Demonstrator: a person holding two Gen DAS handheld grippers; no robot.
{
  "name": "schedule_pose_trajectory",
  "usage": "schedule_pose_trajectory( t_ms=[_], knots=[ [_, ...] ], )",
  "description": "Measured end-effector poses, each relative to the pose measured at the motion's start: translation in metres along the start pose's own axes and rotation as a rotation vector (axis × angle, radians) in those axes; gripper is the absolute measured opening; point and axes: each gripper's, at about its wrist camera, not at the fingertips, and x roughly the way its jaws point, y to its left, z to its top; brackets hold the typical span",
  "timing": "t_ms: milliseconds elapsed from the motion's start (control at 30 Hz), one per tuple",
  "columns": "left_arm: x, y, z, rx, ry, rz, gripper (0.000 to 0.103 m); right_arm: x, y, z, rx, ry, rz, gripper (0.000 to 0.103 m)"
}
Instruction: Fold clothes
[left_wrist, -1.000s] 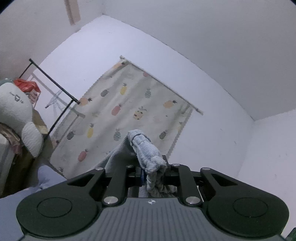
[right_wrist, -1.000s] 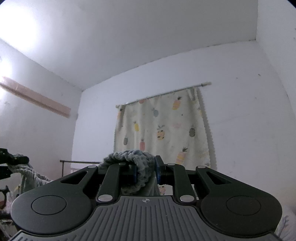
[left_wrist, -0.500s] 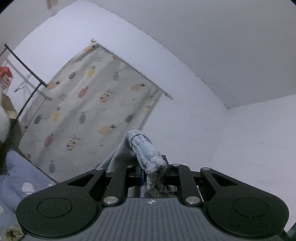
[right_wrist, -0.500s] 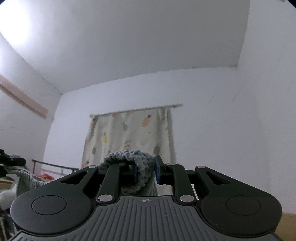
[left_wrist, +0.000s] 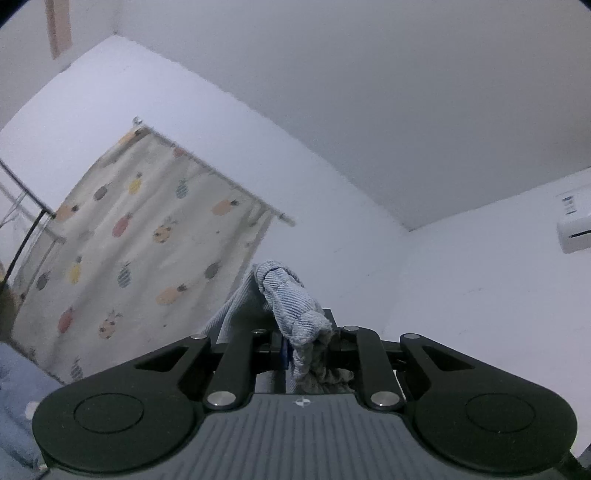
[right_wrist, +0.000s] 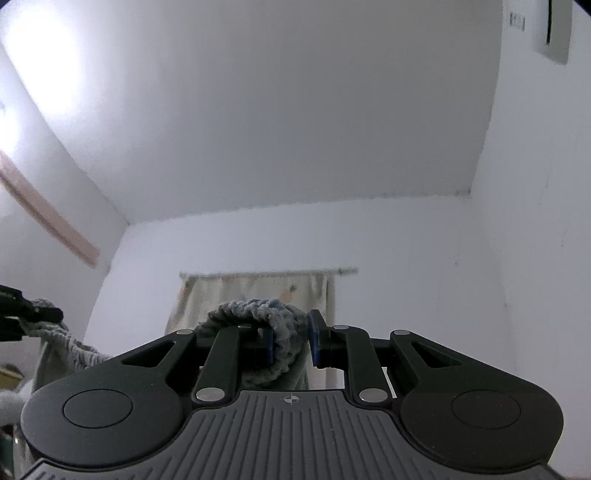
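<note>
The blue-grey ribbed garment is up in the air, pinched at two spots and lifted toward the ceiling. The left gripper has its jaws closed tight on a bunched knot of the cloth, which bulges up above the fingertips and drops away to the left behind the black linkage. Over on the right wrist view, the right gripper holds another thick rolled edge of the same garment; the blue pads show on either side of the wad, the left one pressed against it, the right one perhaps with a sliver of gap, though the angle makes that hard to judge. From there the fabric swings out to the left in a sagging band toward the other tool, which pokes in at the frame's edge. Both cameras tilt sharply upward. Behind the cloth hangs a cream curtain printed with pineapples, on a rod against the white wall. An air conditioner sits high on the right-hand wall, and a thin black rack rail crosses the far left.
</note>
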Motion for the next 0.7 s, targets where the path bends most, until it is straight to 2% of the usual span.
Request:
schedule_pose_trajectory(
  t_ms=[267,400,700],
  knots=[
    [-0.057,-0.036,0.033,0.038,-0.083,-0.063,0.018,-0.051,0.011,0.066,-0.024,-0.127,0.022,0.020],
    [-0.063,-0.040,0.035,0.067,-0.084,-0.071,0.018,-0.066,0.009,0.086,-0.016,-0.154,0.029,0.020],
    [-0.035,-0.025,0.009,0.064,0.000,-0.017,0.018,-0.048,0.005,0.060,0.003,-0.059,0.001,0.020]
  ],
)
